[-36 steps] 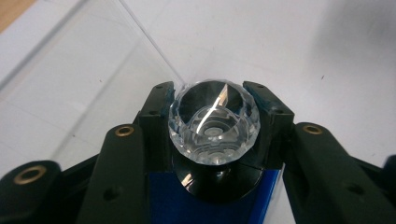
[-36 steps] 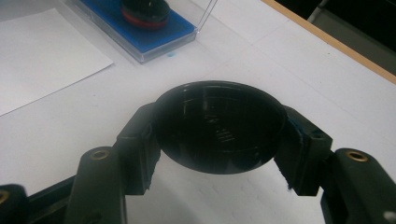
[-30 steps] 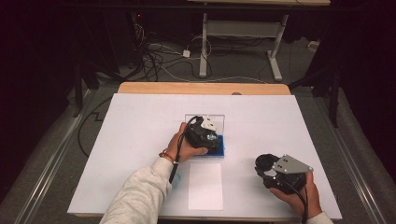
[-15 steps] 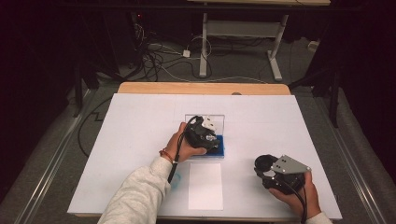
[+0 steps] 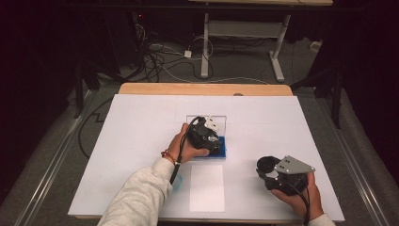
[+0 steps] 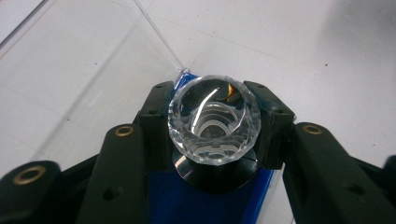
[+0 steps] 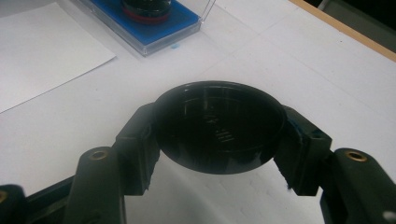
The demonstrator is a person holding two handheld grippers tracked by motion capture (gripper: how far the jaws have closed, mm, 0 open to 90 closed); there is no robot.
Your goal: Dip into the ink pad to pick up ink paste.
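Observation:
A clear faceted crystal knob sits on a black round base over a blue pad. My left gripper is shut on the knob, one jaw at each side. In the high view the left gripper is over the blue pad of a clear case at the table's middle. My right gripper is shut on a black round lid, held just above the white table. From above, the right gripper is at the front right with the lid toward the left.
A white sheet of paper lies at the front middle, also seen from the right gripper. The clear case's open lid stands behind the blue pad. A wooden edge runs along the table's far side. Cables lie on the floor beyond.
The right gripper with the black lid has drifted slightly left. The left gripper stays at the case.

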